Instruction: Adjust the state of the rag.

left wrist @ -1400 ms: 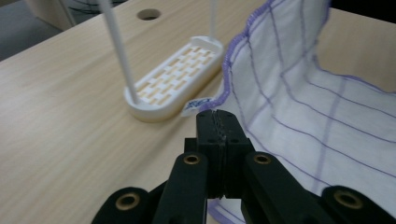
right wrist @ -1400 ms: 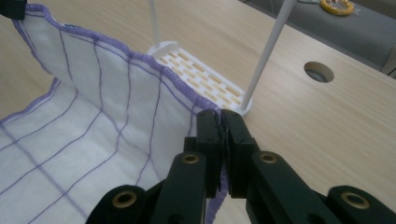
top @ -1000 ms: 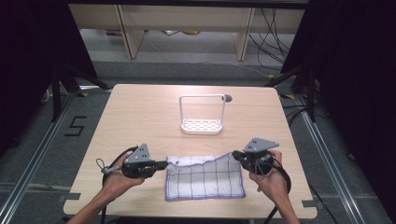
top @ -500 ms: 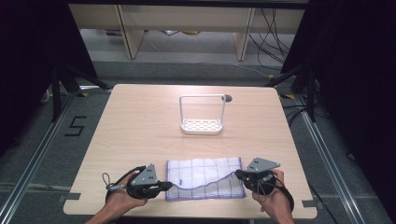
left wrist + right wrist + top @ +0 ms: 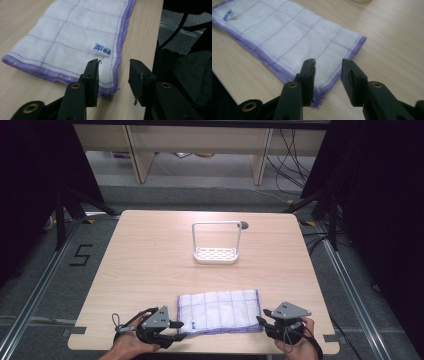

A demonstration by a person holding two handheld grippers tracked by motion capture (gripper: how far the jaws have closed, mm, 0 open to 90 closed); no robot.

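Observation:
A white cloth [image 5: 220, 311] with thin purple grid lines and a purple hem lies flat and folded near the front edge of the wooden table [image 5: 150, 270]. My left gripper [image 5: 177, 330] sits at the cloth's near left corner. Its jaws have just been opening, and in the left gripper view they [image 5: 113, 65] stand apart over the hemmed corner [image 5: 75, 45] without pressing it. My right gripper [image 5: 261, 322] is at the near right corner. Its jaws [image 5: 328, 63] have also just been opening and stand apart above that corner of the cloth [image 5: 294, 40].
A white wire-framed rack [image 5: 216, 245] with a perforated base stands at the middle of the table, towards the back. A round hole [image 5: 244, 225] is in the tabletop behind it. The table's front edge runs just below both grippers.
Both grippers have come down and towards the front edge with the cloth. Its lifted edge has settled flat, and both pairs of jaws have opened and let go of it.

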